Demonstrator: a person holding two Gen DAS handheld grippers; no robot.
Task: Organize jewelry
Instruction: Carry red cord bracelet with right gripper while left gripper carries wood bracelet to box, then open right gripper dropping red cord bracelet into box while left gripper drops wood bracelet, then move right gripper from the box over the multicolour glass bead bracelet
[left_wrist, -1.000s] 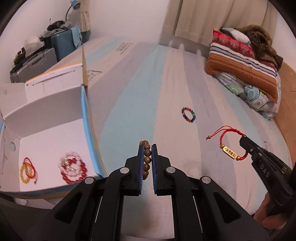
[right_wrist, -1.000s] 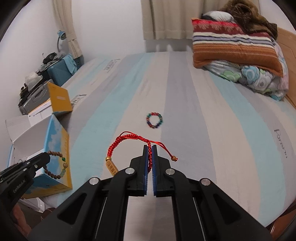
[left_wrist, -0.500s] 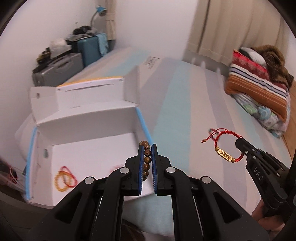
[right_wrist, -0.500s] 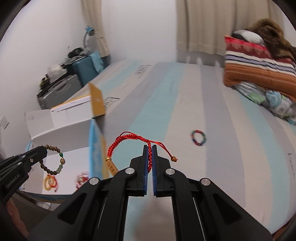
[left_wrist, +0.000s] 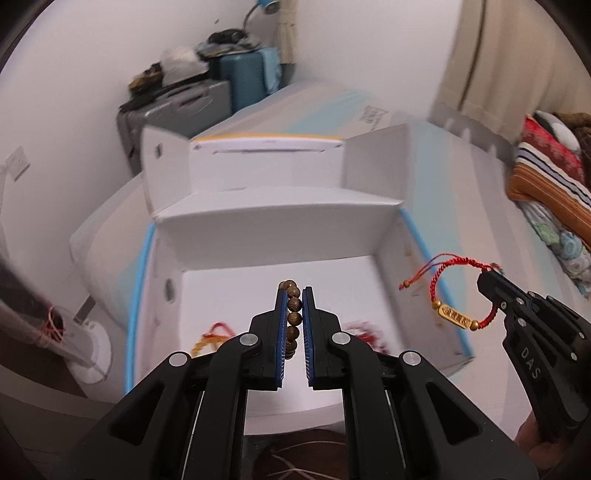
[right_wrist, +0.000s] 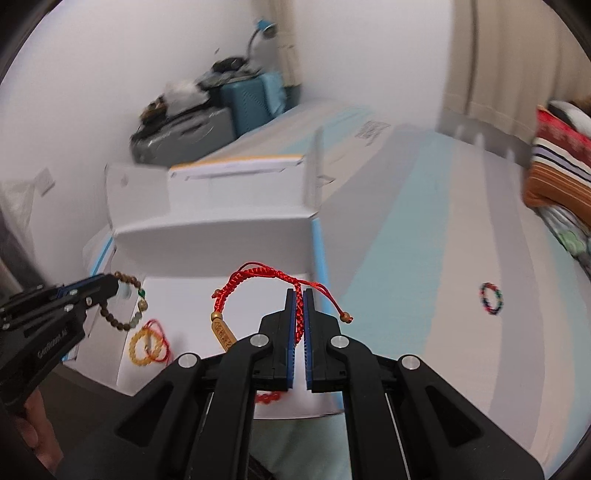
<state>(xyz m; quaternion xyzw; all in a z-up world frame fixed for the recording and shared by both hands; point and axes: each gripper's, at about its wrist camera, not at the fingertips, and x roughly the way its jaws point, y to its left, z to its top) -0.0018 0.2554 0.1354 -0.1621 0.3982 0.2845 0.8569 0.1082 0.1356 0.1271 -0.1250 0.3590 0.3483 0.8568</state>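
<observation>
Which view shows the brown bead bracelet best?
The right wrist view: the brown bead bracelet hangs as an open loop from the left gripper. The left wrist view shows only an edge-on column of beads between its fingers.

Both wrist views look steeply down along their fingers, close over the white box – shared, though blurred, apparently.

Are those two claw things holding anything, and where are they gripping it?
Yes. The left gripper pinches a brown bead bracelet across its strand. The right gripper pinches a red cord bracelet on the braided cord, gold tag dangling.
</observation>
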